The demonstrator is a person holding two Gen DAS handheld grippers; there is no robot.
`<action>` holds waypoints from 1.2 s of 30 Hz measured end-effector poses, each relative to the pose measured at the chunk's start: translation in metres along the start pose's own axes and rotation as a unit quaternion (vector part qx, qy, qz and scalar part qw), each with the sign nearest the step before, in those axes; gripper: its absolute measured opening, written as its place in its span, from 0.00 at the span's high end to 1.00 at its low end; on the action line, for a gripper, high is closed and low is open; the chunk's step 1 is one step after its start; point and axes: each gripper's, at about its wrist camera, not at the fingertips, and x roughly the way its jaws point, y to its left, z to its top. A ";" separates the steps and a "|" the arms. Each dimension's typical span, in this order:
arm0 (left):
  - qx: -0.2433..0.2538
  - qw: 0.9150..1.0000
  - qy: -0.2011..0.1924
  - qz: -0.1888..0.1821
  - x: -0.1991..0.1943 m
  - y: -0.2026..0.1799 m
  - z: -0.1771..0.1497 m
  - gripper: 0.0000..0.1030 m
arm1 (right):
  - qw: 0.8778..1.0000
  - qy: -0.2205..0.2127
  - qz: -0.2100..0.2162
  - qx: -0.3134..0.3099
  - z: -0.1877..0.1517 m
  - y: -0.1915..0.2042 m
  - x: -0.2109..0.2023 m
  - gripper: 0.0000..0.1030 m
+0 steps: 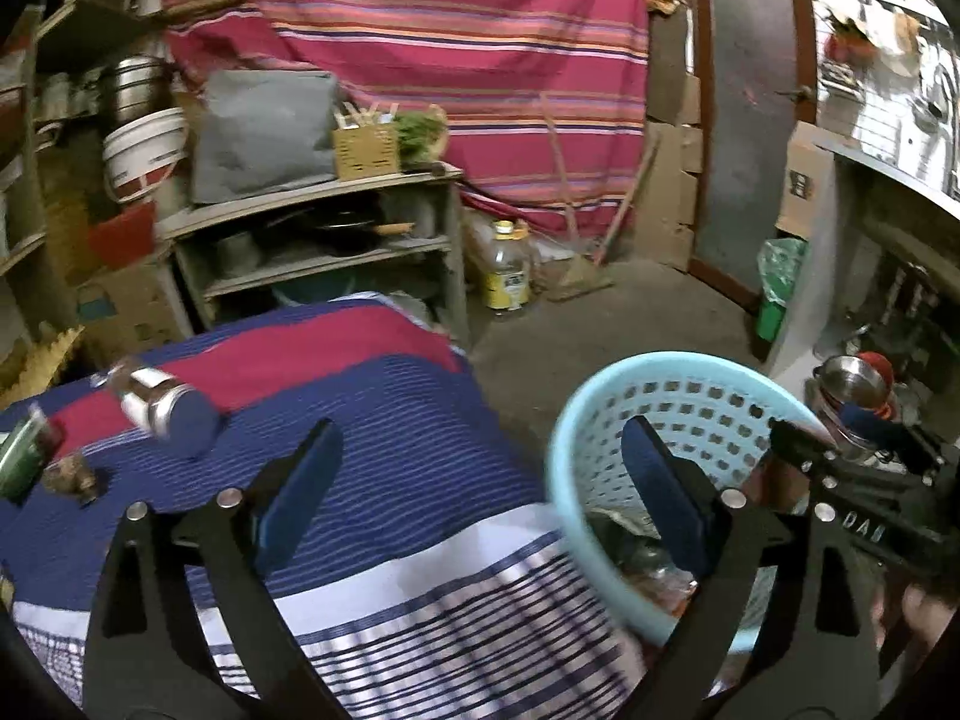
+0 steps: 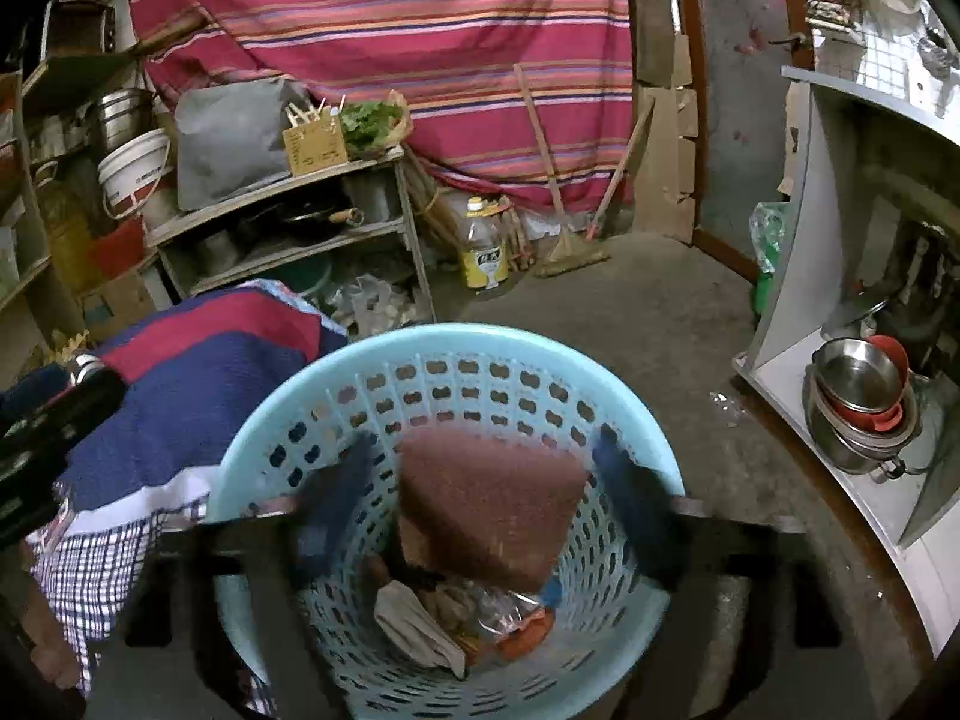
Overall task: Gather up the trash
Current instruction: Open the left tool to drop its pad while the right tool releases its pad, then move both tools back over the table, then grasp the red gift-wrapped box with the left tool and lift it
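Observation:
A light blue perforated basket [image 2: 456, 348] stands on the floor beside the bed; it also shows in the left wrist view [image 1: 654, 372]. Several wrappers and scraps [image 2: 480, 612] lie in its bottom. My right gripper [image 2: 486, 480] is open above the basket, and a reddish-brown scrubbing pad [image 2: 492, 498] is between its fingers, apart from both, over the basket. My left gripper [image 1: 480, 468] is open and empty above the bed's edge. On the striped bedcover [image 1: 390, 432] lie a steel flask [image 1: 162, 408], a green packet [image 1: 21, 456] and a brown crumpled scrap [image 1: 69, 477].
A shelf unit [image 1: 324, 222] with pans stands behind the bed. A yellow-labelled oil bottle [image 1: 507, 267] and a broom [image 1: 576, 276] are on the concrete floor. Steel bowls [image 2: 858, 396] sit on a white ledge at the right. A striped curtain hangs at the back.

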 end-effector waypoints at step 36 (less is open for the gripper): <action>-0.224 0.917 0.106 0.313 -0.130 0.392 -0.167 0.08 | 0.984 0.019 0.131 -0.116 -0.046 0.278 -0.036 0.11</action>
